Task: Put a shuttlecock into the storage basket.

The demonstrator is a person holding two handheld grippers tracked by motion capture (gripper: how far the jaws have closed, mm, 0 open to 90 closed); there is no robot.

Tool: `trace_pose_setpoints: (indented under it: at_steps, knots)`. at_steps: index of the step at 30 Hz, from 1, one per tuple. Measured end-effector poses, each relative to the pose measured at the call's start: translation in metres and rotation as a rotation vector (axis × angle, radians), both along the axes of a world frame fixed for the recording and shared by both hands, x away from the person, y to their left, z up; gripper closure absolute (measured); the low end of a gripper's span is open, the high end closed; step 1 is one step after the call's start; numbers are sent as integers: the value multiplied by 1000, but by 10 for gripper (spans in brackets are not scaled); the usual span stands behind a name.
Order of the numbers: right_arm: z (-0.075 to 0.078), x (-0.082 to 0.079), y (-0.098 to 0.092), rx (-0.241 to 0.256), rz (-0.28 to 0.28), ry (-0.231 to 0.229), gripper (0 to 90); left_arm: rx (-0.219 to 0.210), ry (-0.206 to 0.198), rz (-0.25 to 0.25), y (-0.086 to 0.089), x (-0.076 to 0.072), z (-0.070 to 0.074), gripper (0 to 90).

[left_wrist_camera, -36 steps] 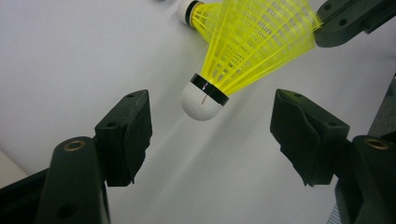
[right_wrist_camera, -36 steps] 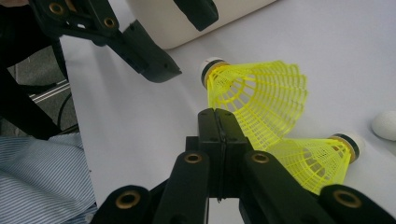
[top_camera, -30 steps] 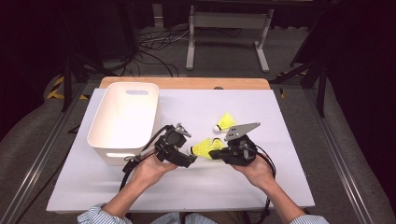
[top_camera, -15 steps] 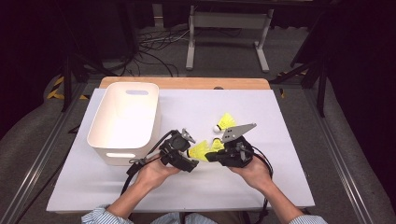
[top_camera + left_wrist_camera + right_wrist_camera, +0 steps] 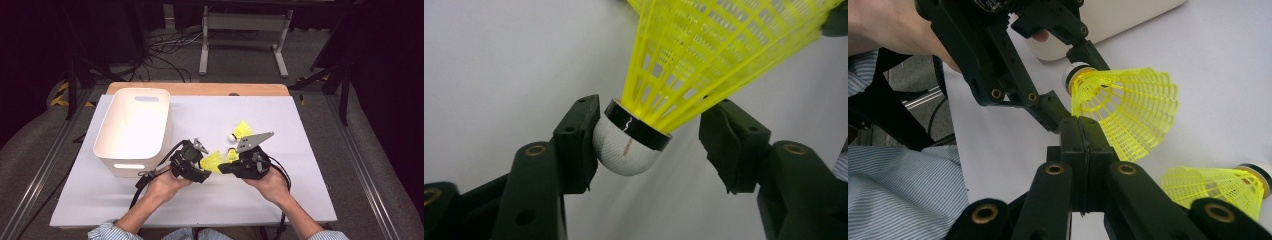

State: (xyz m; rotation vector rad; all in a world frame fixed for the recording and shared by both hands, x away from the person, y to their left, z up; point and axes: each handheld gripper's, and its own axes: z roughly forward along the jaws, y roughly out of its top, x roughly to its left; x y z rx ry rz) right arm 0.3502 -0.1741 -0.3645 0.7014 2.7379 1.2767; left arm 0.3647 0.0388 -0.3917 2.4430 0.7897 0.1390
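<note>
I am closing my spread left gripper (image 5: 649, 145) squarely on the shuttlecock (image 5: 704, 65) cork, while my right gripper (image 5: 1083, 135) is pinching its skirt rim.

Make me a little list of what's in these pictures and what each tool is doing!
table: white sheet on top
bin: white, at left
shuttlecocks: two yellow; one between the tools, one on the sheet
left tool: open, jaws either side of the white cork, one touching it
right tool: shut on the skirt's edge
</note>
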Motion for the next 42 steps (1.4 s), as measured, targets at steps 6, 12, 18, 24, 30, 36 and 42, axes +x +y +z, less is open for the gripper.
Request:
trace_pose_setpoints:
  at_steps: [6, 12, 18, 24, 30, 36, 42]
  knots:
    - [0, 1, -1, 6, -9, 2, 900, 4, 0, 1, 2, 0, 0, 494]
    - [-4, 3, -1, 4, -25, 8, 900, 30, -6, 4, 3, -1, -1, 550]
    - [-4, 6, -5, 9, -60, 4, 900, 42, -20, 3, 4, -2, 0, 624]
    - [-4, 6, -5, 6, -72, -6, 900, 48, -31, 8, 3, -3, 1, 630]
    - [-3, 5, -5, 13, -94, -14, 900, 58, -40, 9, 3, -3, 5, 632]
    - [-2, 5, -7, 16, -120, -26, 879, 66, -40, 15, 3, -3, 7, 634]
    - [-2, 5, -11, 21, -149, -36, 807, 71, -38, 28, 6, -1, 9, 634]
